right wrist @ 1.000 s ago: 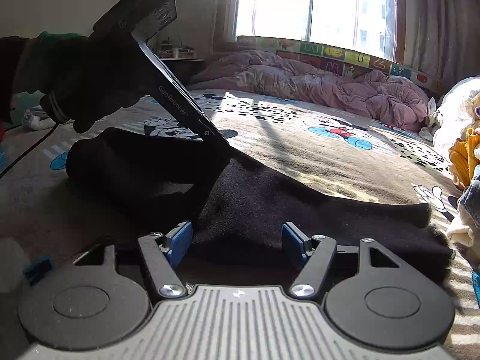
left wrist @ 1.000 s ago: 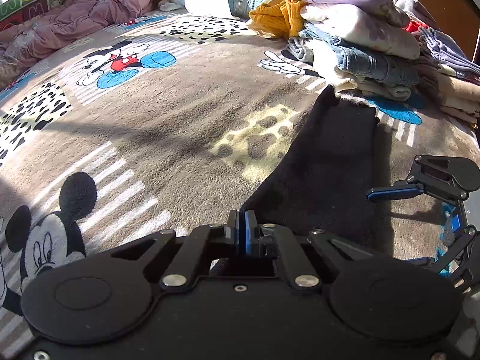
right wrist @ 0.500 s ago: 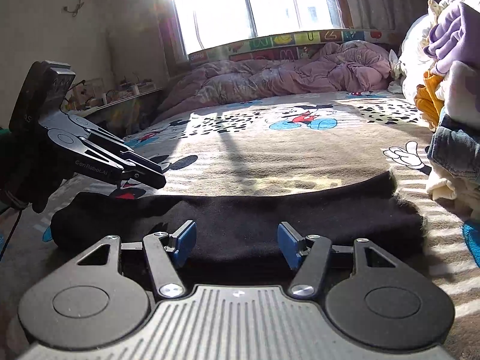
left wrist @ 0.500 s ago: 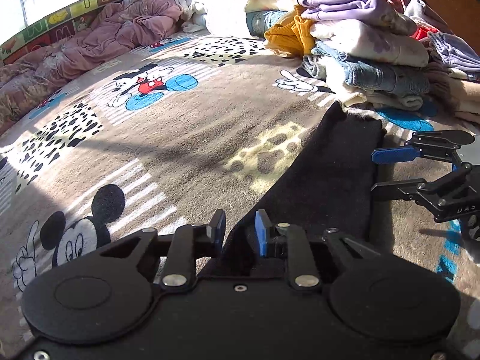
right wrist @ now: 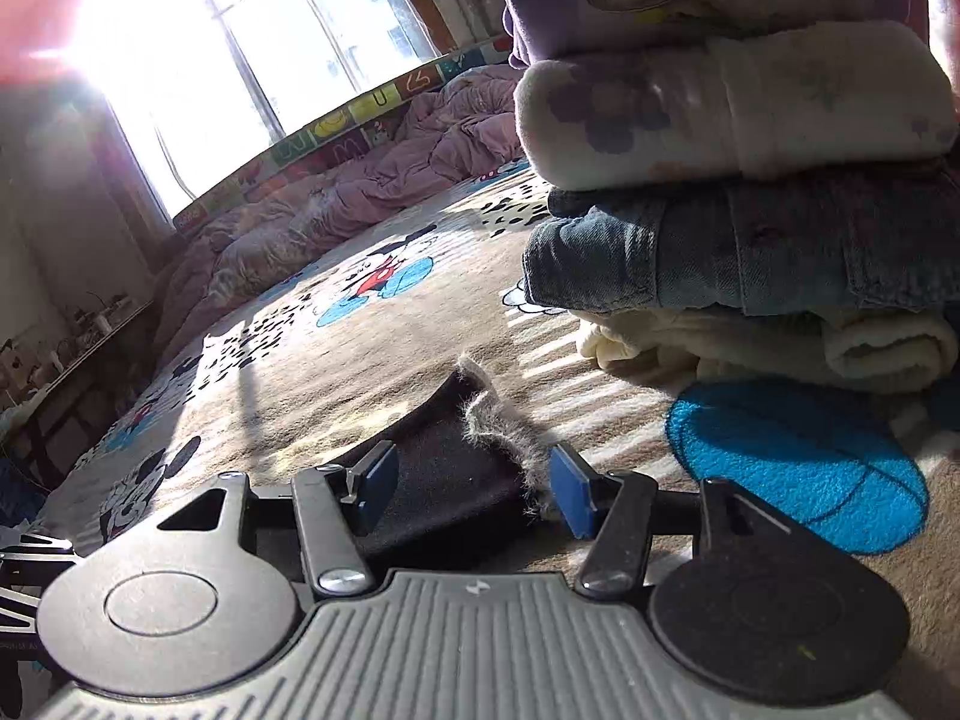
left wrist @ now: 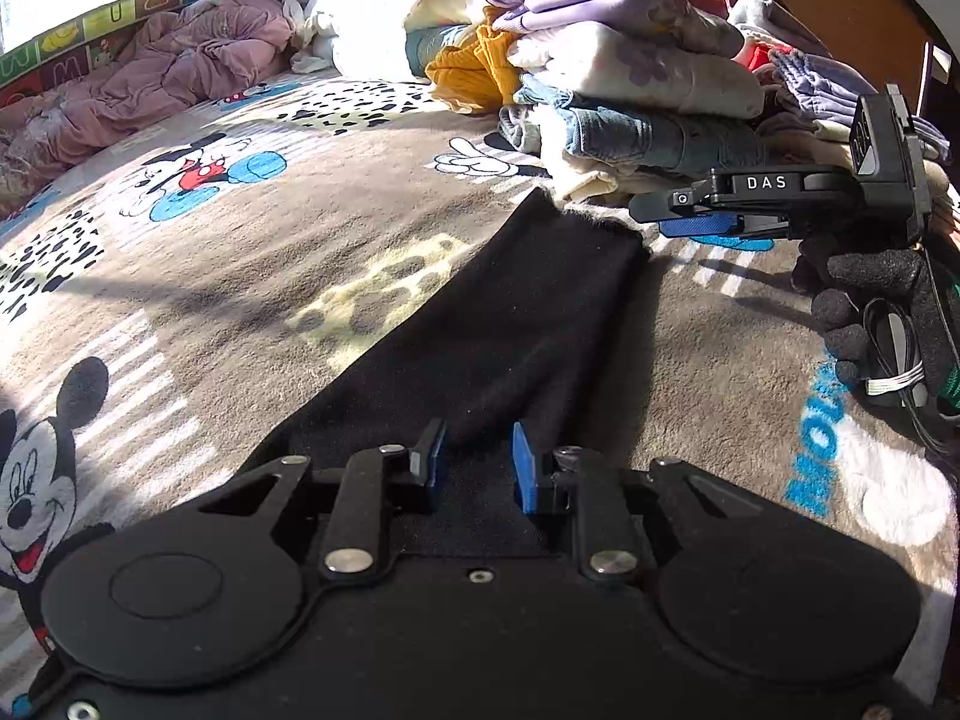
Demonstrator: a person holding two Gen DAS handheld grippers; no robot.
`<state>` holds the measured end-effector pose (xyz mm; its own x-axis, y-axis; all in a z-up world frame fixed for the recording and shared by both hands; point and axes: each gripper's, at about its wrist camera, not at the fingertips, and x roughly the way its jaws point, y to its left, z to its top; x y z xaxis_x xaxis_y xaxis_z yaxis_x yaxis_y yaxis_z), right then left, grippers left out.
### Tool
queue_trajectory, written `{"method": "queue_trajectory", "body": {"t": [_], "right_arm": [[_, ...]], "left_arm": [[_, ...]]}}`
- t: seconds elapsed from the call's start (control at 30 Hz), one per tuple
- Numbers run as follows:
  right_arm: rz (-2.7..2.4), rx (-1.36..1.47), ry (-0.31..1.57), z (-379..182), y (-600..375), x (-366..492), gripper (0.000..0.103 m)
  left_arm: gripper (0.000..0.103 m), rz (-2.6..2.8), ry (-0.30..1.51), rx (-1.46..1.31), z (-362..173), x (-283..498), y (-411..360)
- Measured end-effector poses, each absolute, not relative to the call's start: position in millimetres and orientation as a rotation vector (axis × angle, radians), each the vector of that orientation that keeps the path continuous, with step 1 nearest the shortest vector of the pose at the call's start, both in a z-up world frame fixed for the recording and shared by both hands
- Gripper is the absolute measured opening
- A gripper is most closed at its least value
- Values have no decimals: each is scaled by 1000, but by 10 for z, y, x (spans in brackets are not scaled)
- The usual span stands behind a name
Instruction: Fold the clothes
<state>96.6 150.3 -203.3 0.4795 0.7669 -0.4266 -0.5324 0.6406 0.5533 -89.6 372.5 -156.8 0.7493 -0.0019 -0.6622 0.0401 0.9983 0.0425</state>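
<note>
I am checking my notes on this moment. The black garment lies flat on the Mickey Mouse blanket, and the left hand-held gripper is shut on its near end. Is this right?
Not quite. The left wrist view shows the left hand-held gripper open, its jaws apart over the near end of the black garment, gripping nothing. The garment does lie flat on the Mickey Mouse blanket.
</note>
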Motion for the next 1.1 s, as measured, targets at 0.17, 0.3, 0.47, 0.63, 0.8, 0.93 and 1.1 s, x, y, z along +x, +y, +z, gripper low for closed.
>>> {"method": "queue_trajectory", "body": {"t": [0.17,0.3,0.47,0.63,0.8,0.93,1.1], "right_arm": [[843,833,886,-2384,1279,1218,57],[850,953,946,-2547,1293,1293,57],[886,978,955,-2586,1391,1354,62],[891,937,987,-2572,1475,1358,63],[895,884,1001,-2532,1604,1333,63],[889,907,988,-2501,1674,1356,64],[850,903,953,-2477,1701,1386,58]], "left_arm": [[42,-56,701,228,-1646,-497,3217],[31,-58,719,354,-1851,-189,2924],[17,-7,742,424,-2013,-44,2823],[10,7,705,356,-1914,-77,2939],[6,-11,668,258,-1815,-72,3074],[6,-15,662,219,-1810,-71,3106],[6,-20,654,221,-1831,-78,3084]]}}
